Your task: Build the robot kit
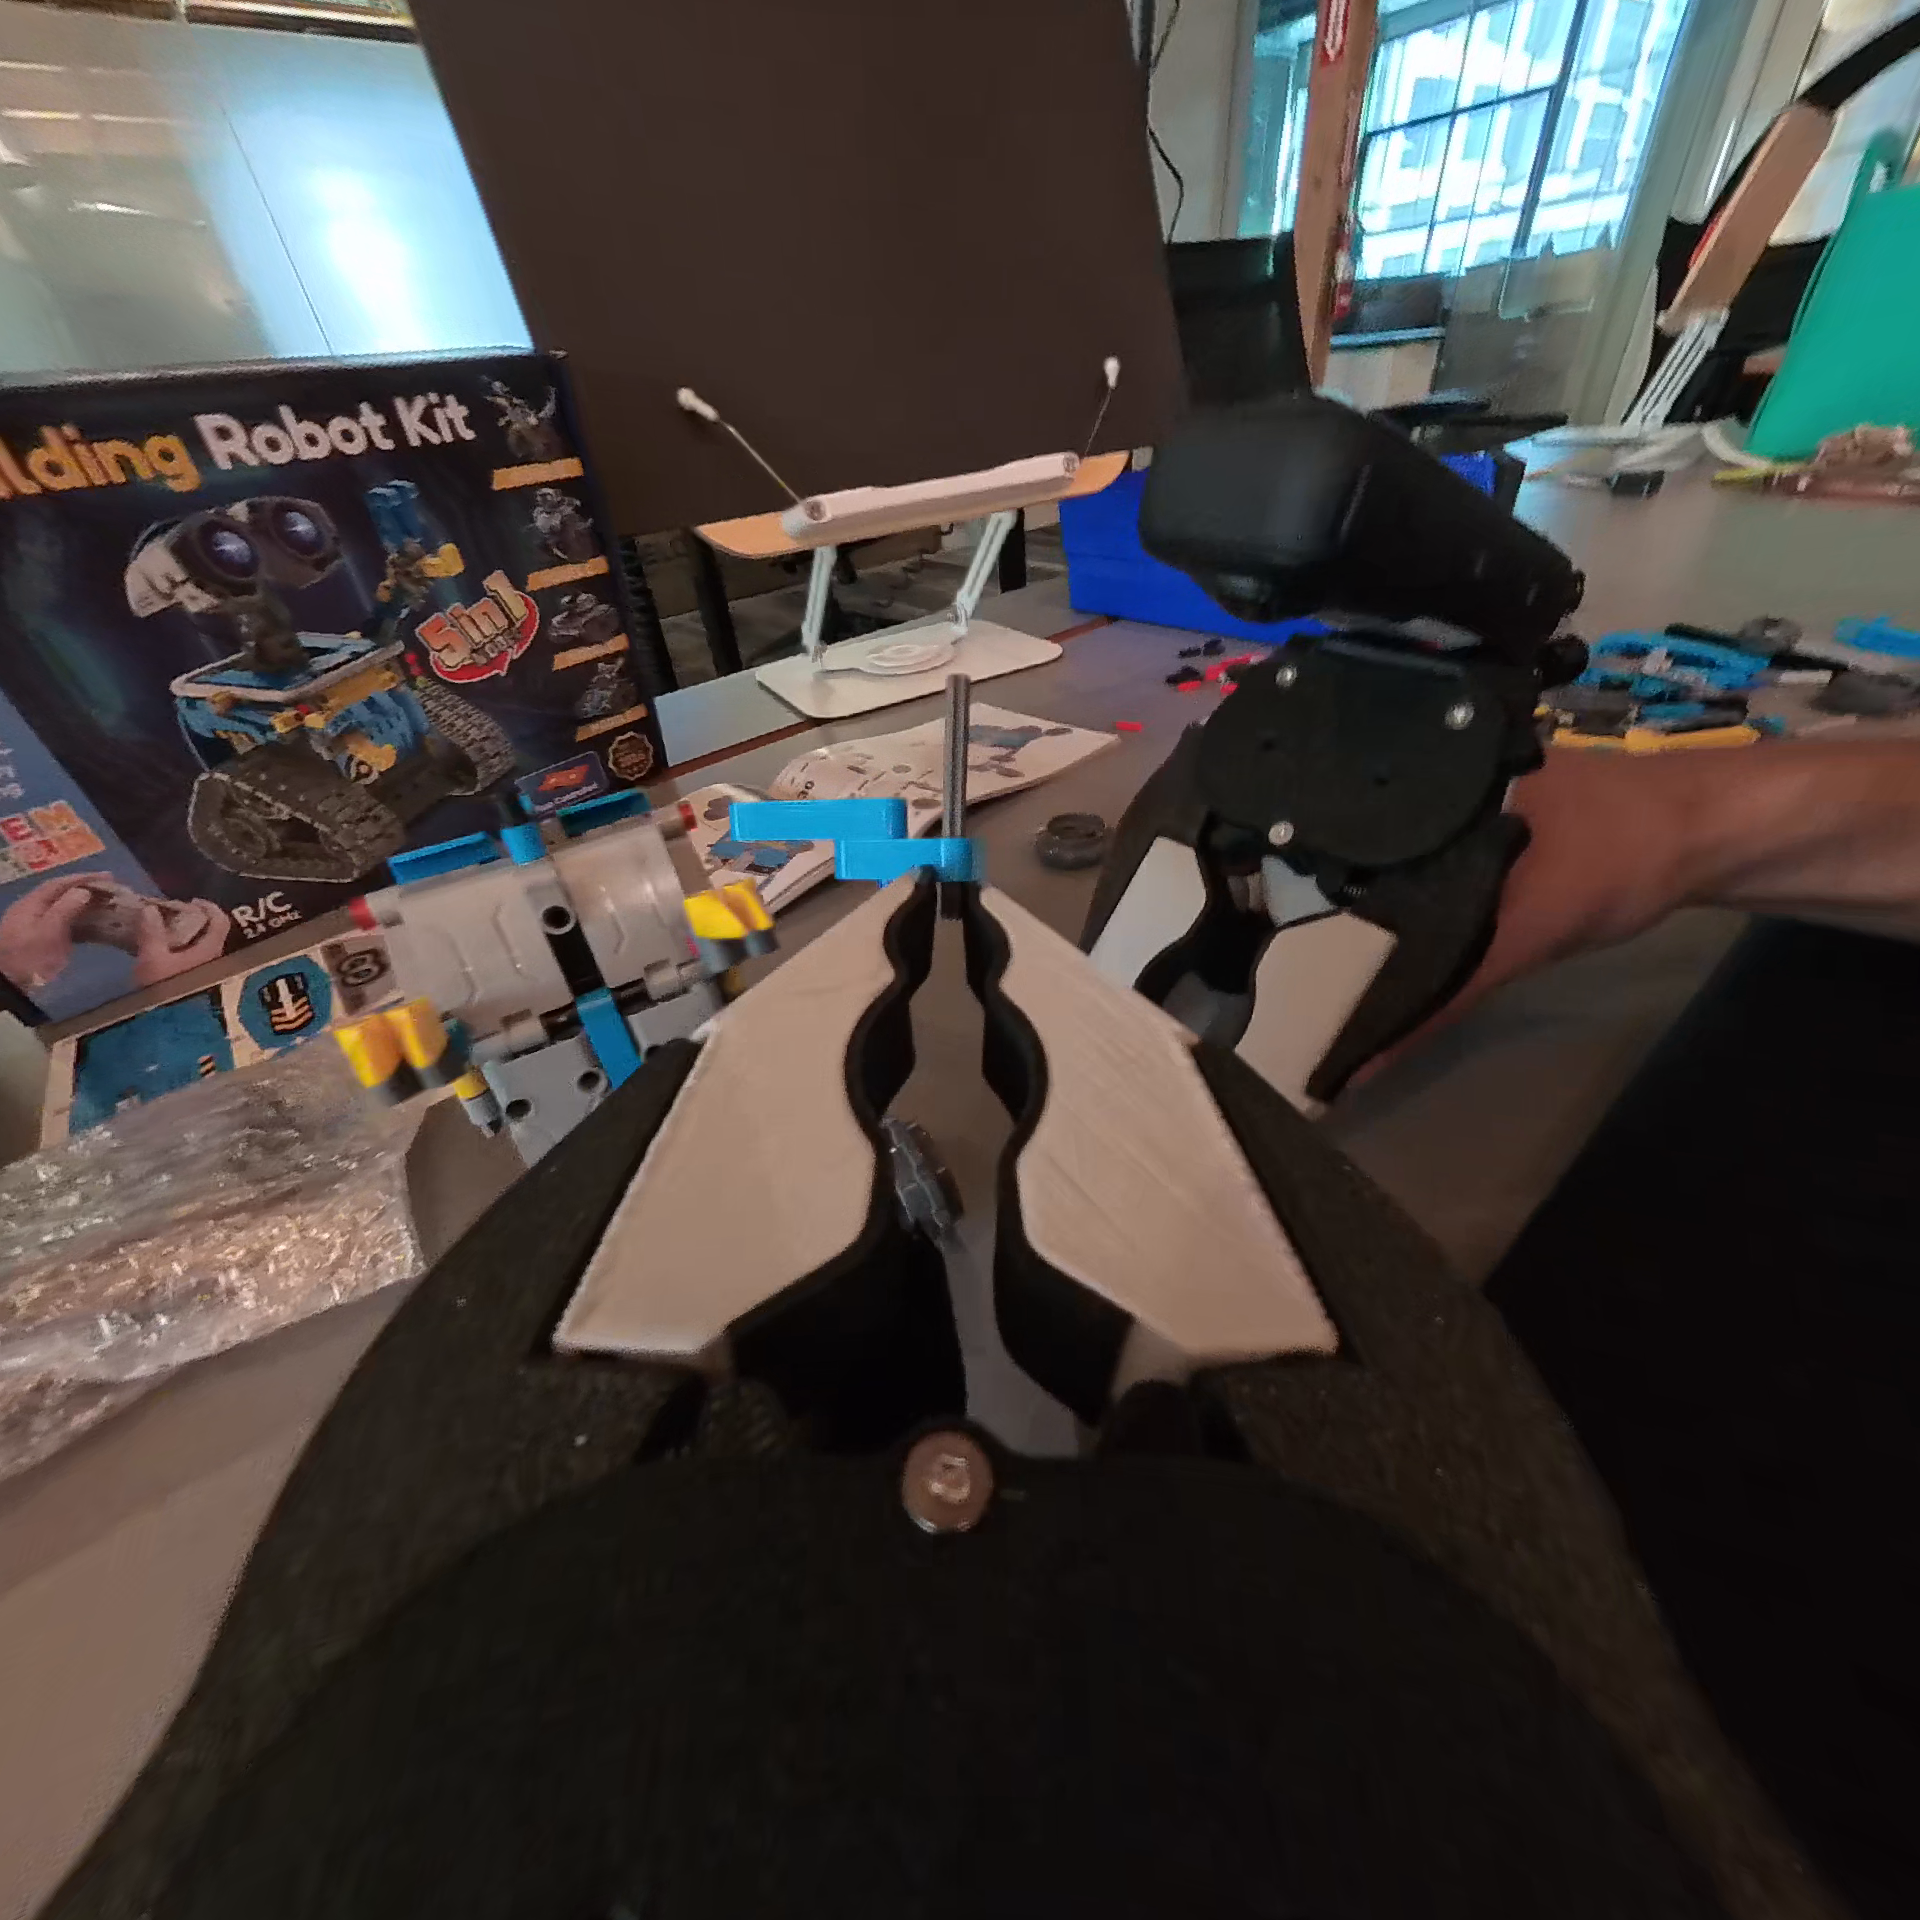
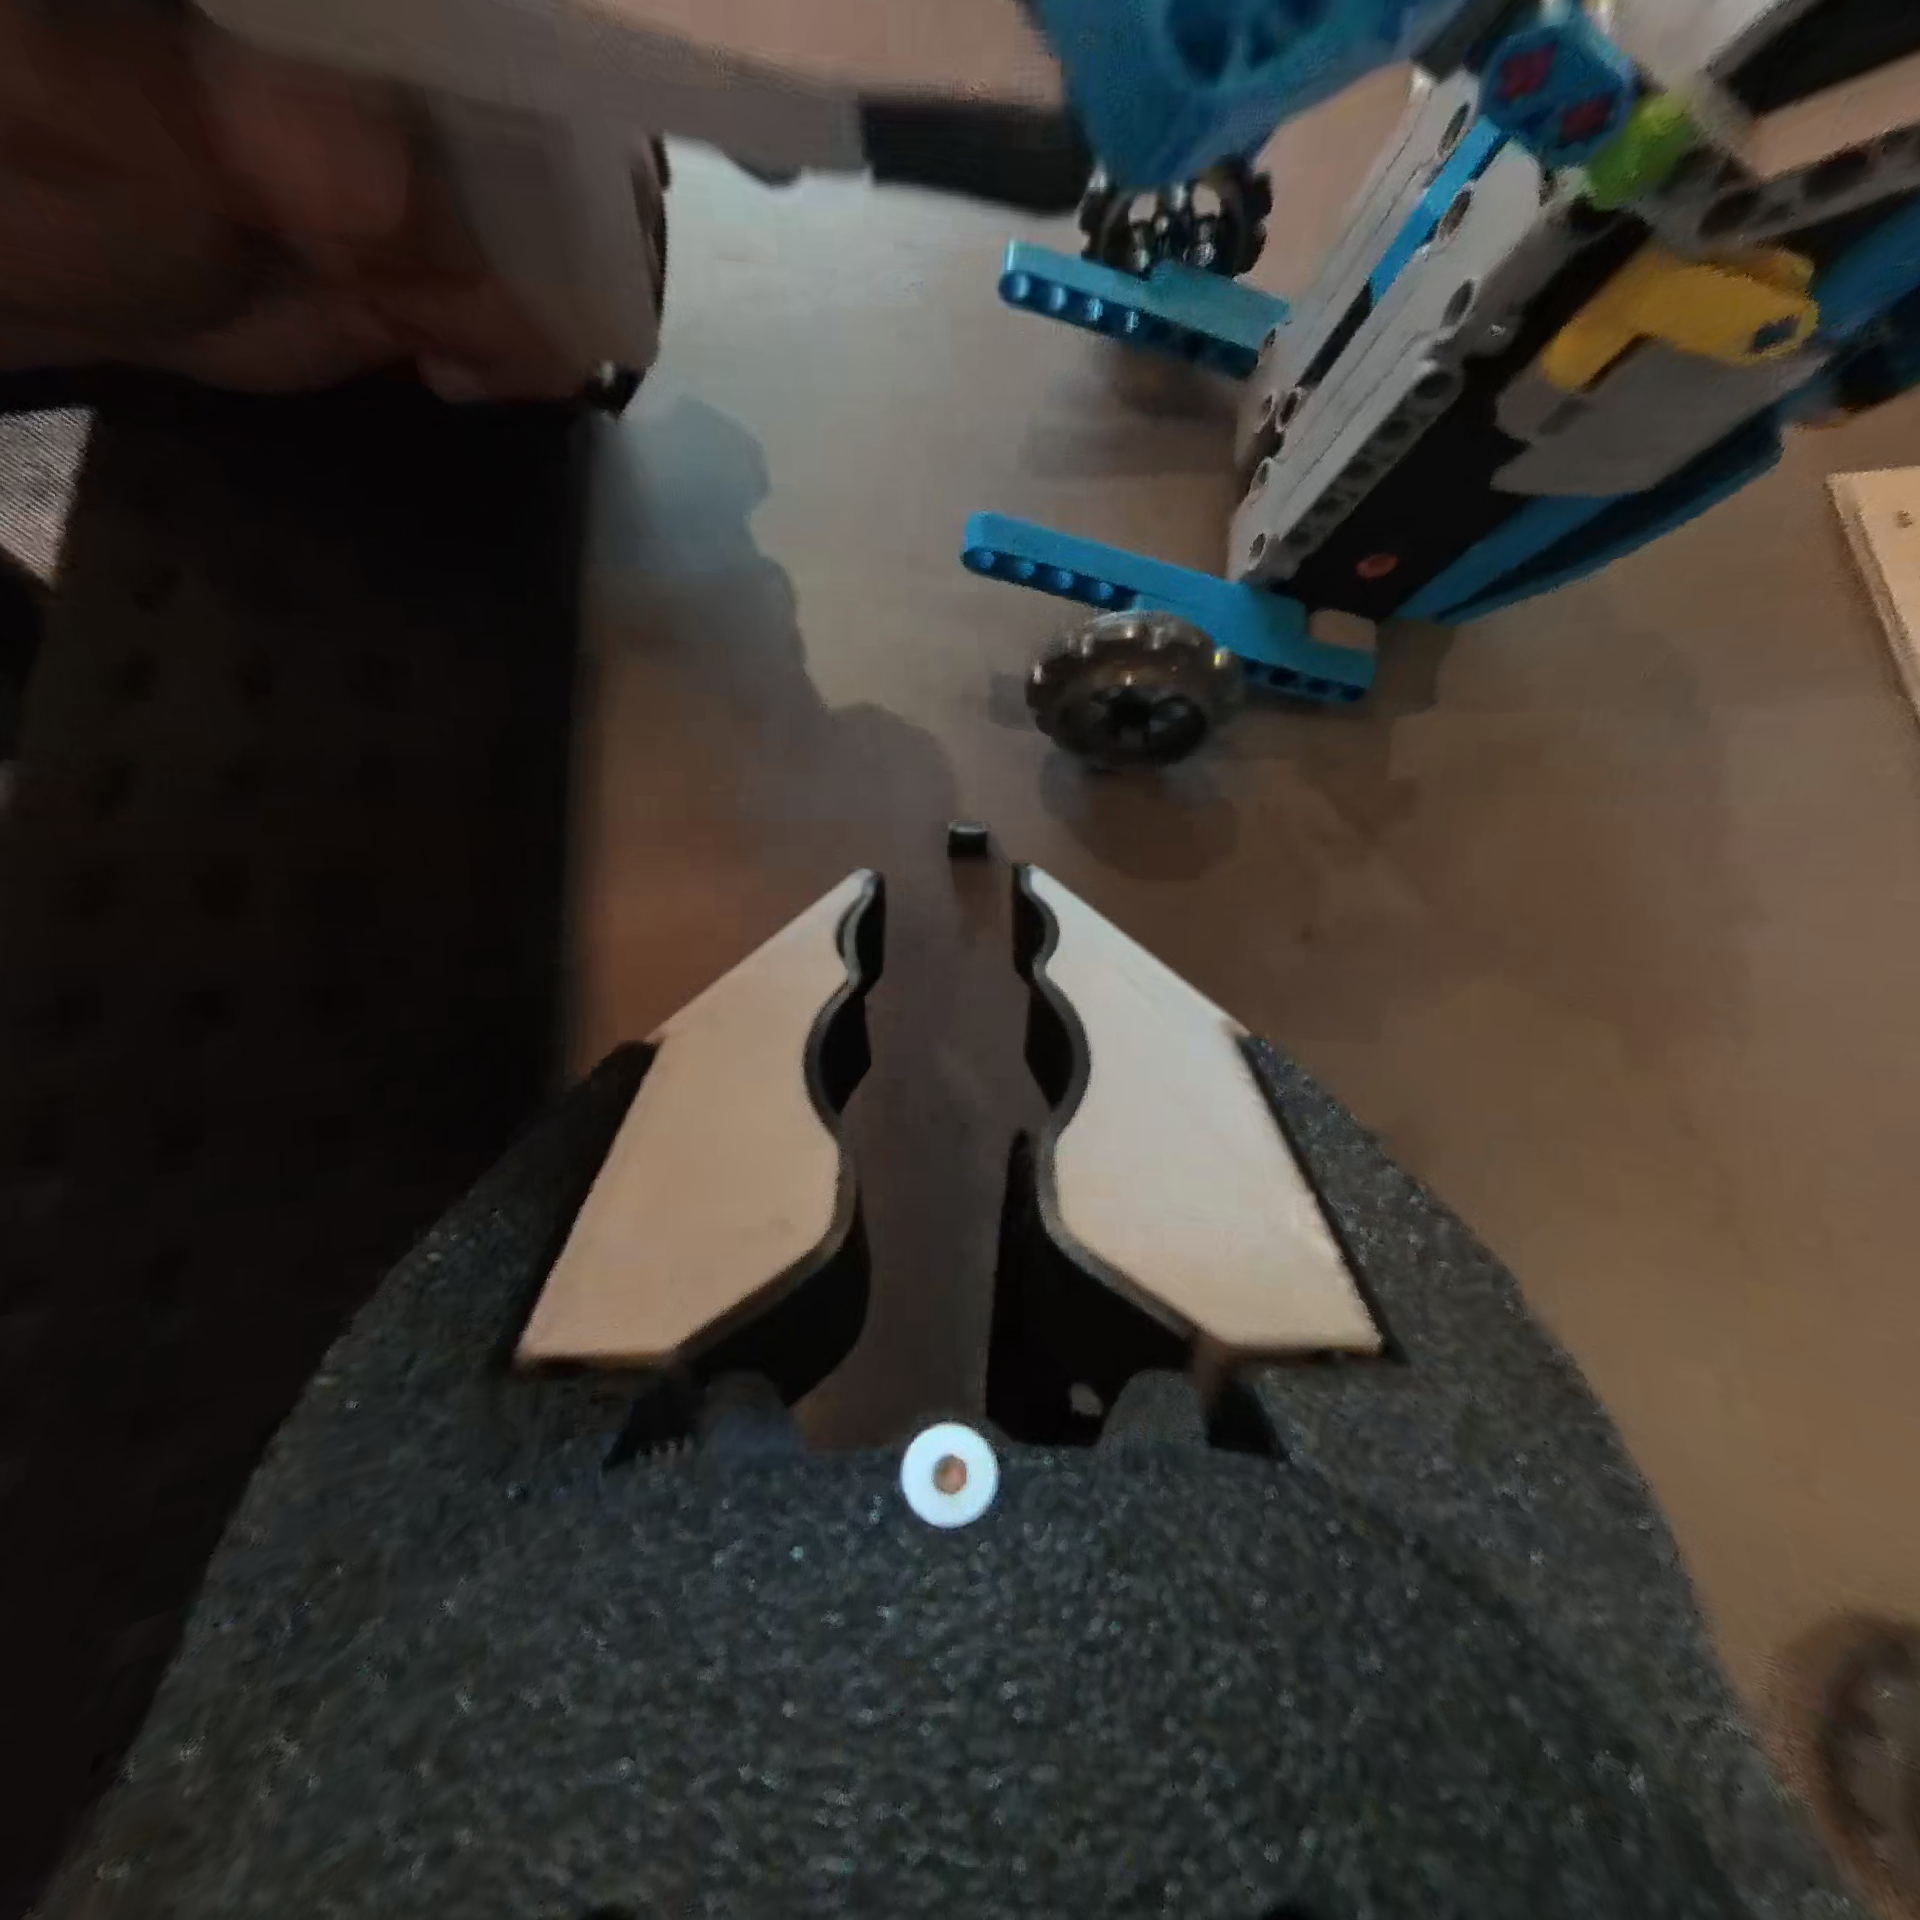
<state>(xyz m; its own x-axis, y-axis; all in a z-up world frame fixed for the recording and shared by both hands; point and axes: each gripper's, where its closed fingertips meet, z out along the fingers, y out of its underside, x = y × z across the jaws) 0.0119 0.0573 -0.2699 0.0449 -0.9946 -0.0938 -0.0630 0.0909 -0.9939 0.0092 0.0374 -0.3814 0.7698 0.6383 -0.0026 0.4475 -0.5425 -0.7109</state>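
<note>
My left gripper point(image 1: 945, 896) is shut on a thin dark grey axle point(image 1: 956, 758) that stands upright out of its tips. A blue stepped beam point(image 1: 852, 840) sits on the axle just above the fingertips, and a small grey gear point(image 1: 920, 1184) shows lower down between the fingers. My right gripper point(image 2: 948, 883) is open and empty, low over the brown table point(image 2: 1351, 1039). A small black piece point(image 2: 966, 840) lies on the table just ahead of its tips, untouched. The right gripper also shows in the left wrist view point(image 1: 1236, 987), pointing down at the table.
A grey, blue and yellow brick model point(image 1: 540, 966) stands left of the left gripper and also shows in the right wrist view point(image 2: 1455, 416), with a grey toothed wheel point(image 2: 1132, 696) beside it. A kit box point(image 1: 291, 644), open booklet point(image 1: 935, 758), bubble wrap point(image 1: 187, 1216) and loose parts point(image 1: 1683, 686) lie around. The left gripper's tips are roughly 11 cm from the right gripper's.
</note>
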